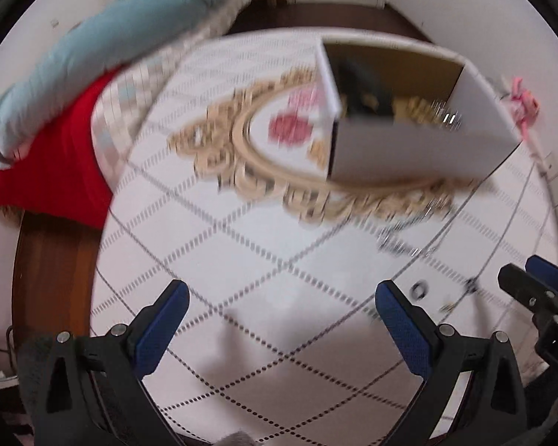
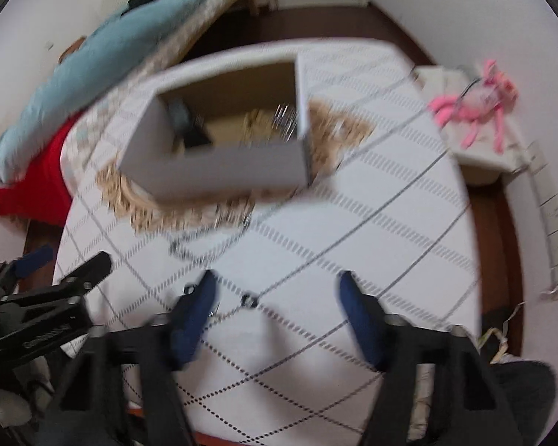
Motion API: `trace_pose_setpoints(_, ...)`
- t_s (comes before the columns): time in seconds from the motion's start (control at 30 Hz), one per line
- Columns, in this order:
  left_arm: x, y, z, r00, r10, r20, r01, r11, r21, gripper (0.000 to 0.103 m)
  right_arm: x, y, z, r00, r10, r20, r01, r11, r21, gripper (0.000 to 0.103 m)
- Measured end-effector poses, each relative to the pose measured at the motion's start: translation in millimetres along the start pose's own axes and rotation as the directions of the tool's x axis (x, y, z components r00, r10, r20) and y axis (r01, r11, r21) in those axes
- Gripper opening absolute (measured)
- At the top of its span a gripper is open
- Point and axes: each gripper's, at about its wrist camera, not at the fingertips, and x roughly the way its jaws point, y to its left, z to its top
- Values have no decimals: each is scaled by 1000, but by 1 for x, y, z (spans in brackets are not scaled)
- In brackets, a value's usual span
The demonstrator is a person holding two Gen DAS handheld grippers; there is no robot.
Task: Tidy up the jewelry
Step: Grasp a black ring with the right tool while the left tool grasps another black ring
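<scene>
A white cardboard box (image 1: 409, 152) (image 2: 219, 167) with a brown inside stands on the patterned table and holds dark and gold jewelry, blurred. A silver chain (image 1: 405, 245) (image 2: 204, 238) lies in front of the box. A small ring (image 1: 419, 290) (image 2: 248, 300) lies on the table nearer to me, and another small piece (image 2: 188, 290) sits by my right gripper's left finger. My left gripper (image 1: 282, 312) is open and empty above the table. My right gripper (image 2: 277, 297) is open and empty, with the ring between its fingertips' line and the box.
The table (image 1: 264, 260) has a white diamond-pattern cloth with a gold ornament. A bed with a blue blanket (image 1: 104, 48) and red cloth (image 1: 55, 171) lies at the left. A pink toy (image 2: 472, 107) sits on a white stand at the right. Wall at the right.
</scene>
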Motion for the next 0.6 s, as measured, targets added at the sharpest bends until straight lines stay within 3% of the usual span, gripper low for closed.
trace_pose_setpoints(0.3, 22, 1, -21, 999, 4, -53, -3, 1000, 8, 102, 35, 21, -19, 1000, 1, -23, -2, 999, -51, 39)
trace_pose_setpoints(0.4, 23, 0, -20, 998, -5, -55, 6, 1000, 10, 102, 38, 28, -22, 999, -42, -5, 42, 995, -92, 25)
trace_pose_setpoints(0.43, 22, -2, -20, 999, -10, -54, 11, 1000, 12, 102, 39, 29, -21, 999, -49, -1, 49, 994, -100, 12)
trace_pose_setpoints(0.6, 18, -11, -15, 998, -41, -45, 42, 999, 10, 102, 34, 20, -21, 999, -46, 12, 47, 996, -79, 12)
